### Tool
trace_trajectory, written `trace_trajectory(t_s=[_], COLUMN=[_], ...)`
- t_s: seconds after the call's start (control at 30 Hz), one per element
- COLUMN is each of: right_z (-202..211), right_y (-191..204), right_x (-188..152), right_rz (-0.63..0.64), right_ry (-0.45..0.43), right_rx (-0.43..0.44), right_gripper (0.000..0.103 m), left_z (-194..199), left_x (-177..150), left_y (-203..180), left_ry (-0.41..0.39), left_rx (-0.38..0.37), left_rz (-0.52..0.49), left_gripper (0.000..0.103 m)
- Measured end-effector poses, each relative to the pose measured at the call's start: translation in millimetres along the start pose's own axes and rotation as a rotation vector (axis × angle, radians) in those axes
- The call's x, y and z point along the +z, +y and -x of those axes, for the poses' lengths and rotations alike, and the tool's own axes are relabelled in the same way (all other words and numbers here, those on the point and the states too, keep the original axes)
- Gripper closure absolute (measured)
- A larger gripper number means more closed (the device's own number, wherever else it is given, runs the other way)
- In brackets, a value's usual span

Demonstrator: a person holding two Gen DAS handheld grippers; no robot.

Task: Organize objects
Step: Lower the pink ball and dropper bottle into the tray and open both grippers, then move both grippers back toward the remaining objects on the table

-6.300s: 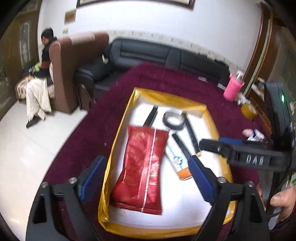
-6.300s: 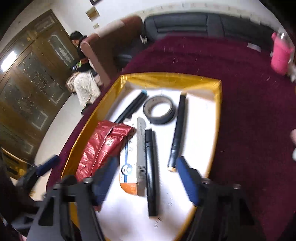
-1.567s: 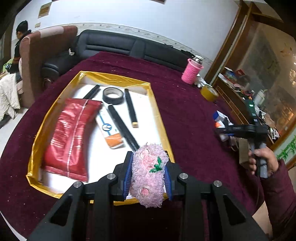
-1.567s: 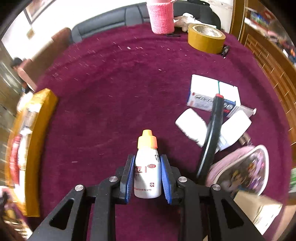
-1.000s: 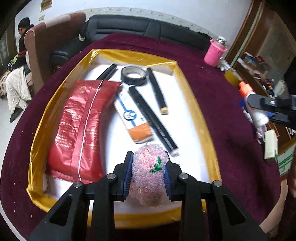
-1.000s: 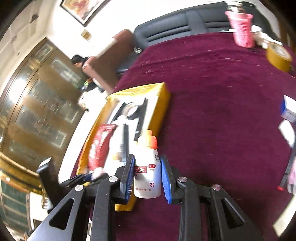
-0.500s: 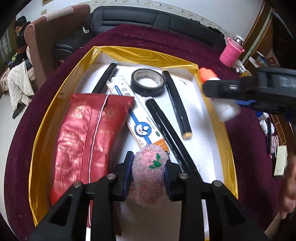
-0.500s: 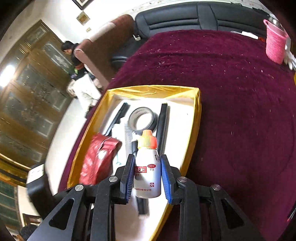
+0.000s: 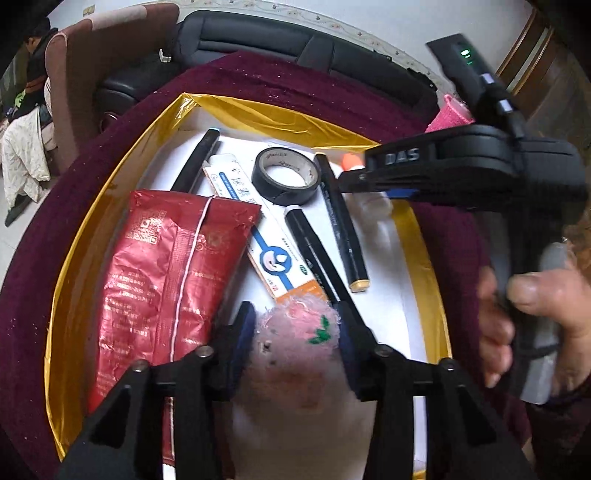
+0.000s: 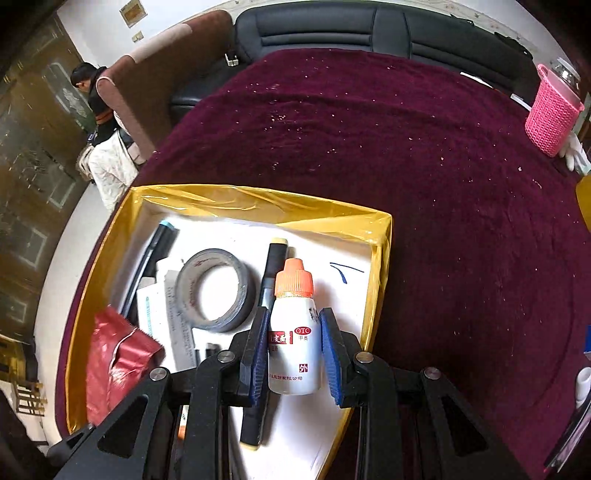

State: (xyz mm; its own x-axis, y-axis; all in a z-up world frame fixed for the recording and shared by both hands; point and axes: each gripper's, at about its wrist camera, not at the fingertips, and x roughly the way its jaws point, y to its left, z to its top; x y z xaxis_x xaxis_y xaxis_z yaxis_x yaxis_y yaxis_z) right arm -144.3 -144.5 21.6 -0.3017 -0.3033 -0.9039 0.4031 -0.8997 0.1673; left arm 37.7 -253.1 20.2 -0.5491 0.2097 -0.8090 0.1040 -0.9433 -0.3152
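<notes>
A gold-rimmed tray (image 9: pixel 280 118) with a white floor holds a red packet (image 9: pixel 166 277), a black tape roll (image 9: pixel 286 177), an ointment box (image 9: pixel 269 251) and black markers (image 9: pixel 343 229). My left gripper (image 9: pixel 297 332) is low over the tray's near end. Its jaws are opening with a pink fluffy pouch (image 9: pixel 295 325) between them, and the pads still touch the pouch's sides. My right gripper (image 10: pixel 293 332) is shut on a white bottle with an orange cap (image 10: pixel 293 332). It hangs over the tray (image 10: pixel 258 203) near the right rim, beside the tape roll (image 10: pixel 216 290).
The tray sits on a maroon tablecloth (image 10: pixel 406 147). A pink knitted cup (image 10: pixel 552 110) stands at the far right edge. Beyond the table are a black sofa (image 10: pixel 369 26), a brown armchair and a seated person (image 10: pixel 92 96). A hand (image 9: pixel 535 295) holds the right gripper's handle.
The left jaws have widened around the pink pouch, which now sits lower in the tray. The right gripper has carried the bottle over the tray and come down.
</notes>
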Motion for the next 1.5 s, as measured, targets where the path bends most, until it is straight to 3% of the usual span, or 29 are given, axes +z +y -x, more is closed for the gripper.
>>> trace_trajectory(t_s=[0.07,0.2,0.3,0.37,0.43,0.53,0.73,1.03,1.3,1.5], right_z=[-1,-2,1,9,26,59,133,174,201,219], right_y=[1,5,4,2,-4,-14,-33,-72,-119,-171], right_x=[1,2,2,1,-3,-16,-68,-139,-184,-208], right_rz=[0.008,0.009,0.011,0.013,-0.009,-0.039,-0.013,-0.041,-0.054,-0.147], right_ry=[-0.008,-0.003,-0.015,-0.045,-0.088,-0.17,-0.376,-0.444,-0.49,-0.515], right_rx=[-0.011,-0.011,0.008,0.029,0.041,0.073,-0.009,-0.07,-0.146,-0.171], right_gripper=[0.073,0.072,0.064,0.06,0.046,0.034,0.009,0.008,0.007,0.006], left_z=[3,11,20,28,38,57,87,107,101,87], left_x=[-1,-5,-10,-14,-15,-18,-23,-39,-50,-55], left_y=[-1,-7,-13,-17,-18,-21,-41,-102,-157,-194], left_ry=[-0.007,-0.023,-0.033,-0.055,-0.076,-0.125,-0.226,-0.296,-0.287,-0.266], left_rx=[-0.018,-0.019,0.012,0.03,0.052,0.097,0.183,0.219,0.235,0.251], left_rz=[-0.001,-0.013,-0.029,-0.03,-0.021,-0.022,-0.059,-0.197,-0.31,-0.4], left_gripper=[0.043,0.031,0.019,0.017,0.017,0.015,0.013,0.012,0.01,0.01])
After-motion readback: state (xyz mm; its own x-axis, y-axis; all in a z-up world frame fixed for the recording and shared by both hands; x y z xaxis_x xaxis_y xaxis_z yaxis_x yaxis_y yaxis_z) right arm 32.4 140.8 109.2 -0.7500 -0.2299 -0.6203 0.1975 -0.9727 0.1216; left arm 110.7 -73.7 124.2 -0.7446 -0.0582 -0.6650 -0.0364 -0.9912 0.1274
